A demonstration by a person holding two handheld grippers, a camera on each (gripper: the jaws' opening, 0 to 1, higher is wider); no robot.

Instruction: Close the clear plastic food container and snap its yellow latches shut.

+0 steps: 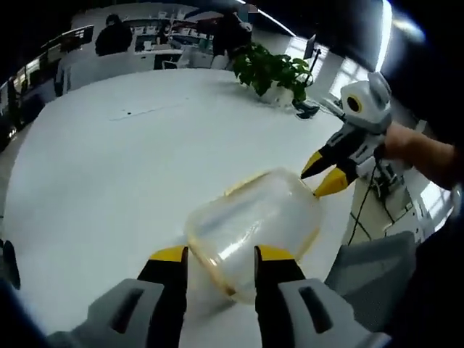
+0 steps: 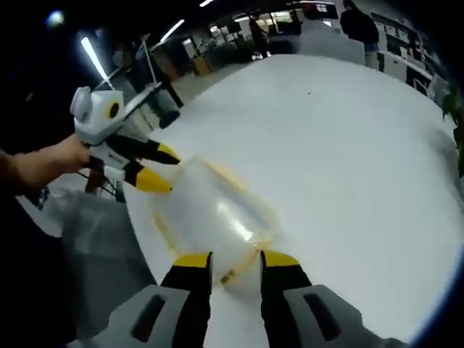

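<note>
Tongs first: the left gripper (image 1: 217, 255) rises from 6 o'clock in the left gripper view, its yellow-tipped jaws parted about halfway, one on each side of the near end of the container (image 1: 254, 230). Whether the tips press the plastic or only flank it, I cannot tell. The container is clear, with a yellow rim, and lies tilted on the table (image 1: 130, 159) near its edge.

At 3 o'clock in that view the right gripper (image 1: 324, 174) reaches in, held by a hand (image 1: 417, 148). Its jaws are slightly apart, with the lower tip touching or just beside the far end of the container.

In the right gripper view, the right gripper (image 2: 235, 262) comes up from 6 o'clock, jaws likewise about half open and straddling the container (image 2: 214, 217) at its near end. The left gripper (image 2: 165, 170) enters from 9 o'clock, held by a hand (image 2: 61, 156), its tips spread a little at the container's far end.

Farther out, a plant (image 1: 272, 71) stands at 1 o'clock on the table in the left gripper view. Beyond it a person (image 1: 114, 36) sits at desks at 11 o'clock.
</note>
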